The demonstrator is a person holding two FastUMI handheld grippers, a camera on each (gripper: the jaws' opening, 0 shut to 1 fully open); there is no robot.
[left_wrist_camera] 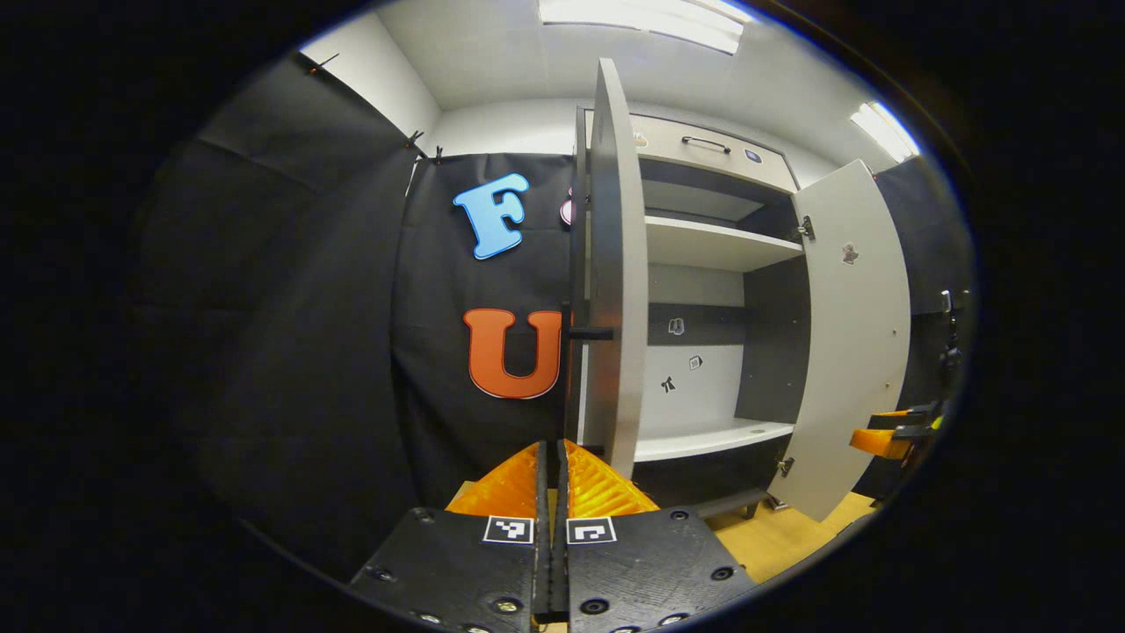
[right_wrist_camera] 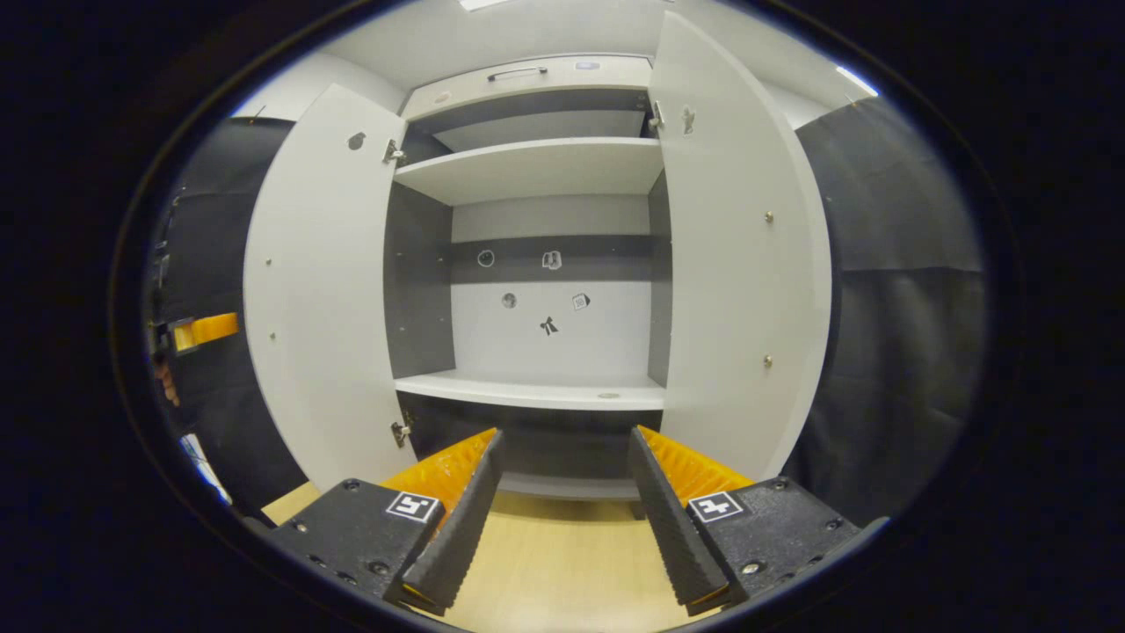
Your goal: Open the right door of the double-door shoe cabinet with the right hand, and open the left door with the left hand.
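The shoe cabinet (right_wrist_camera: pixel 536 167) stands with both doors swung wide. In the left gripper view the left door (left_wrist_camera: pixel 618 264) is edge-on, its black handle (left_wrist_camera: pixel 591 334) sticking out to the left. My left gripper (left_wrist_camera: pixel 553 447) is shut with nothing between its fingers, below and just short of that door's edge. The right door (left_wrist_camera: pixel 854 334) hangs open farther right, with the right gripper (left_wrist_camera: pixel 892 435) beside it. In the right gripper view the left door (right_wrist_camera: pixel 316 290) and right door (right_wrist_camera: pixel 743 264) flank the shelves. My right gripper (right_wrist_camera: pixel 565 432) stands open, facing the cabinet's middle, touching nothing.
Inside are white shelves (right_wrist_camera: pixel 527 391) and a back wall with small stickers (right_wrist_camera: pixel 549 325). A drawer with a dark handle (right_wrist_camera: pixel 517 72) tops the cabinet. Black cloth walls close both sides. The floor (right_wrist_camera: pixel 545 563) is light wood. The left gripper (right_wrist_camera: pixel 204 330) is beyond the left door.
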